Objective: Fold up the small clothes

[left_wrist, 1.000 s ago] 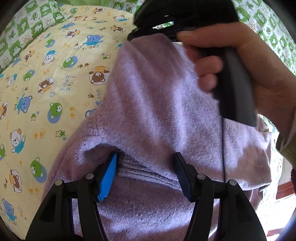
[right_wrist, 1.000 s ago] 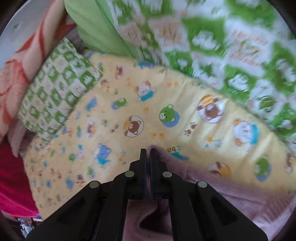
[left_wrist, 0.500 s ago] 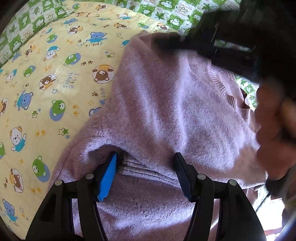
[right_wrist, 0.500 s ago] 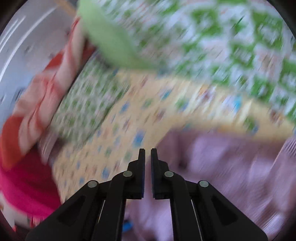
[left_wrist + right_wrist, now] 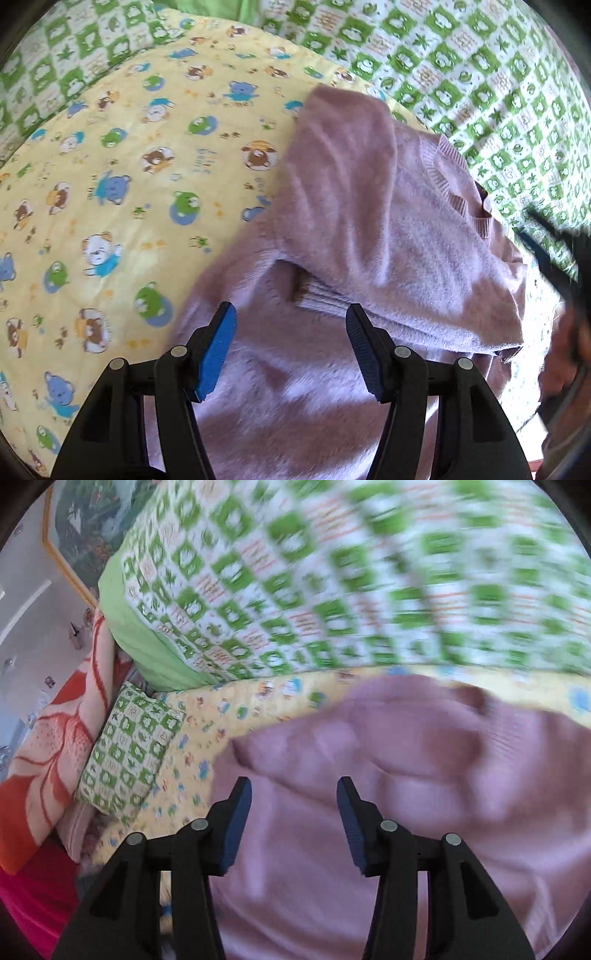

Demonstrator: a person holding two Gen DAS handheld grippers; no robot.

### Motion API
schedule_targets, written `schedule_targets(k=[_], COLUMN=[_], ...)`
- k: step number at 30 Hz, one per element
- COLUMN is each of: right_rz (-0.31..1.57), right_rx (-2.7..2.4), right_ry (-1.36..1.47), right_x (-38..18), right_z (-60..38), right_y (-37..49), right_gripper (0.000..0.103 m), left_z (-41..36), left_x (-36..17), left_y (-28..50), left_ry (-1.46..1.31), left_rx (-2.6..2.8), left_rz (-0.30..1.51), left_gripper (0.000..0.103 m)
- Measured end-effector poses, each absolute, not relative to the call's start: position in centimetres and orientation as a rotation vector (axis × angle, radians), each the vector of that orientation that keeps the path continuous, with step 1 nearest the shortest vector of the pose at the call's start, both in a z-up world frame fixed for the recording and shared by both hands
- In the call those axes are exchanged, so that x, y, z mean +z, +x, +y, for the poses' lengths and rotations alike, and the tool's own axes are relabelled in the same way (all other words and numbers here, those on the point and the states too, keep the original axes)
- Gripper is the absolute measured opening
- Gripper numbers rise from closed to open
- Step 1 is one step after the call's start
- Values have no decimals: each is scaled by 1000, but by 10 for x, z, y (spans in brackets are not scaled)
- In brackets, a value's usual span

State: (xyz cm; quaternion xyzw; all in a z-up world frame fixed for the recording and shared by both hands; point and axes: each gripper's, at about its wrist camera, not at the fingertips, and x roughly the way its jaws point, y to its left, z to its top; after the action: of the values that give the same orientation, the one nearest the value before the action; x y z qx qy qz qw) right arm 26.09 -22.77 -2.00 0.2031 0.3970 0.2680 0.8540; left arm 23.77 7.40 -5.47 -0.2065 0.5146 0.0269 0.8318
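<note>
A small lilac knit sweater (image 5: 369, 229) lies on a yellow bear-print quilt (image 5: 122, 184), with one sleeve folded across its body and the ribbed cuff (image 5: 325, 295) near the middle. My left gripper (image 5: 290, 321) is open and empty, just above the sweater with the cuff between its fingertips. My right gripper (image 5: 293, 794) is open and empty, hovering over the sweater (image 5: 388, 775), which is blurred in the right wrist view. The right gripper also shows blurred at the right edge of the left wrist view (image 5: 554, 254).
A green frog-checked blanket (image 5: 461, 66) lies beyond the quilt. In the right wrist view a matching pillow (image 5: 129, 753), an orange-and-pink blanket (image 5: 48, 746) and a red cloth (image 5: 26, 904) lie at the left.
My right gripper let go of the sleeve, opened and swung back to the right. The sleeve now lies folded over the sweater. My left gripper pulled back slightly from the cuff.
</note>
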Motion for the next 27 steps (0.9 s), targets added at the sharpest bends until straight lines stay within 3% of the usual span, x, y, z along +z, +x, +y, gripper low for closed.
schedule_targets(k=[11, 21, 23, 27], right_rz=[968, 1047, 1021, 883], right_rx=[131, 317, 298, 138], right_ry=[672, 1006, 830, 90], right_x=[-107, -127, -109, -74], right_z=[-404, -384, -367, -304], right_y=[165, 170, 163, 155], right_gripper=[50, 50, 50, 50], left_z=[63, 49, 46, 44], left_x=[-28, -47, -50, -55], left_y=[271, 299, 298, 299], left_ry=[-292, -215, -200, -184], left_rx=[40, 73, 68, 65], left_rz=[1058, 1100, 1109, 1118], left_gripper=[62, 62, 62, 62])
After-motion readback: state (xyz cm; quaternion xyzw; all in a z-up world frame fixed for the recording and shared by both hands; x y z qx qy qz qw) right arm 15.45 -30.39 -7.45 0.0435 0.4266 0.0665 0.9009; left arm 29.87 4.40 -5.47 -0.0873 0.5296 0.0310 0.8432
